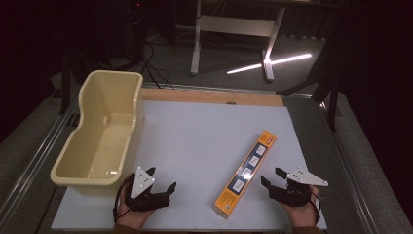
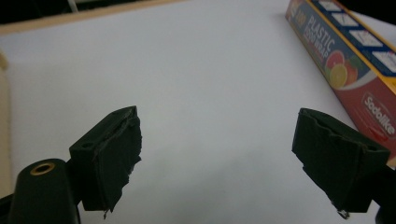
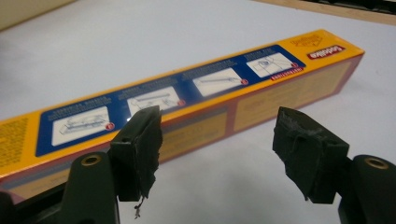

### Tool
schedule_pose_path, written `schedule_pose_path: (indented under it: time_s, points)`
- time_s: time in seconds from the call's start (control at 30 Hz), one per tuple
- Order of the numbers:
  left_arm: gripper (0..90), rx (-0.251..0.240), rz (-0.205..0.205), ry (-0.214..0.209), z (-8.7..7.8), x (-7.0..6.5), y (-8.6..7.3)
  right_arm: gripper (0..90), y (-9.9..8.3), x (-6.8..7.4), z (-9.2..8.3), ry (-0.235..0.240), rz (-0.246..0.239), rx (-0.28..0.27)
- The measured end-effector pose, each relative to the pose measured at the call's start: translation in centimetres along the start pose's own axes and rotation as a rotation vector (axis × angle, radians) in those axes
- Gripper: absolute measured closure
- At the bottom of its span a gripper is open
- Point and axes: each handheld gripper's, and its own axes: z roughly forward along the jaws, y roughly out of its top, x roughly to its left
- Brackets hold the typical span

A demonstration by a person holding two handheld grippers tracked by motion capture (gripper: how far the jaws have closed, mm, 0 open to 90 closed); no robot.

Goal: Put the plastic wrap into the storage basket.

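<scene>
Since both your tools sit wide and empty, left tool (image 1: 157, 181) near the cream tub (image 1: 104, 127), right tool (image 1: 273, 178) just beside the plastic wrap box (image 1: 247, 171) lying flat on the desk (image 1: 195, 141), looks like you're pre-grab, so probably close on the box.

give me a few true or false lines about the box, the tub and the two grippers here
1. The plastic wrap box lies flat on the white table. True.
2. The box sits inside the cream tub. False: it lies on the table, well apart from the tub.
3. The right gripper is open, with nothing between its jaws. True.
4. The left gripper is clamped on the box. False: it is open and apart from the box.
5. The tub stands at the table's left side. True.
</scene>
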Motion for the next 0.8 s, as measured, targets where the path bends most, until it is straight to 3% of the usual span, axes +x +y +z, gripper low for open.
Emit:
schedule_pose_path:
  time_s: [0.5,0.7,0.8]
  points:
    - [15.1,-0.005,0.022,0.01,0.1,-0.2,0.3,38.2,0.7,1.2,0.4,0.027,-0.024,-0.027]
    - [15.1,-0.004,0.026,0.013,0.1,-0.3,0.2,43.6,1.1,2.8,1.1,0.074,-0.056,-0.012]
    - [15.1,-0.003,0.029,0.011,0.2,-0.4,0.2,51.5,1.2,3.7,1.6,0.109,-0.081,0.006]
